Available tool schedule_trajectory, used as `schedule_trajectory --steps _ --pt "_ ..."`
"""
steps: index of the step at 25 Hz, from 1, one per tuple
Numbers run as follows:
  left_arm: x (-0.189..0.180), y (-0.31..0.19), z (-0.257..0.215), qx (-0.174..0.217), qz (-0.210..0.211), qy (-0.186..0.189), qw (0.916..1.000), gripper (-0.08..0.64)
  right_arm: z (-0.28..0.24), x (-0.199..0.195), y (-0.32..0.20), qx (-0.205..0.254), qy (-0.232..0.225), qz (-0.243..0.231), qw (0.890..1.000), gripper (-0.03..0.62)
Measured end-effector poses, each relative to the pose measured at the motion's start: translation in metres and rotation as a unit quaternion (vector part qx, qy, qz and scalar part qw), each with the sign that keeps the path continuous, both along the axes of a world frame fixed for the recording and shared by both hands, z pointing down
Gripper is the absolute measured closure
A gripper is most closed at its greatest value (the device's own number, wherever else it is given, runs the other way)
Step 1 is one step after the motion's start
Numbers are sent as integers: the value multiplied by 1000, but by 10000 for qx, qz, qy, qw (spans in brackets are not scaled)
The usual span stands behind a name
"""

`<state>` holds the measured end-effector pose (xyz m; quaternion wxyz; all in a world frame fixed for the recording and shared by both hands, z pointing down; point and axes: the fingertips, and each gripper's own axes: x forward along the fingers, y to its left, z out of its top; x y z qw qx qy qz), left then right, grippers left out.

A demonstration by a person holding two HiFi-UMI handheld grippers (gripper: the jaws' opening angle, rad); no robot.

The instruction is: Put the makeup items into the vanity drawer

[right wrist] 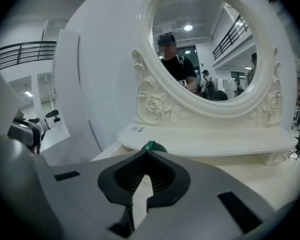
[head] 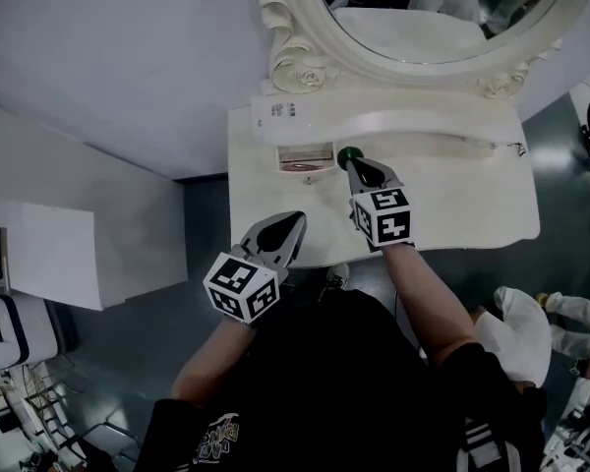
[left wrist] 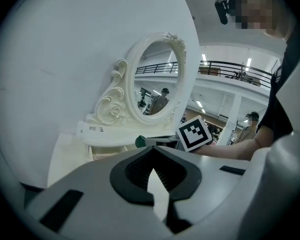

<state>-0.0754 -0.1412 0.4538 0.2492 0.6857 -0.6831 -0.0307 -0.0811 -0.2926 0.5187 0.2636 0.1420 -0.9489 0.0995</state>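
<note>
Table: a white vanity (head: pixel 452 205) is standing against a pale wall, carrying an oval mirror (head: pixel 413 28) in a carved frame and a raised shelf (head: pixel 413 124) below it.
Drawer: a small drawer (head: pixel 306 155) is sitting pulled open under the shelf's left end, showing something pinkish inside that is too small to name.
Green item: a small round green item (head: pixel 350 155) is sitting just right of the open drawer, in front of the shelf and at the very tips of the right gripper. In the right gripper view it (right wrist: pixel 151 146) is peeping over the jaw tips. From the left gripper view it (left wrist: pixel 140 142) is showing as a green knob below the mirror.
Right gripper: the right gripper (head: pixel 357 165) is reaching over the tabletop toward the shelf, its jaws closing to a point and appearing to pinch the green item.
Left gripper: the left gripper (head: pixel 297 221) is hovering over the table's front edge, well apart from the drawer. Its jaws are pressing together at the tips with nothing between them.
Person: bare forearms are extending from a black shirt to both grippers.
</note>
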Motion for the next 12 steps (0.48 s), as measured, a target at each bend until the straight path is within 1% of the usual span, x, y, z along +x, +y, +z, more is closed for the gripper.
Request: schedule_trajectory --steps 6,12 --pt "-30 33 2 -35 -474 -8 9989 558 12 -46 28 -32 147 -495 9987 563" --pt "-51 64 5 -77 -871 26 9962 558 33 -78 49 -116 506 -833 9952 563"
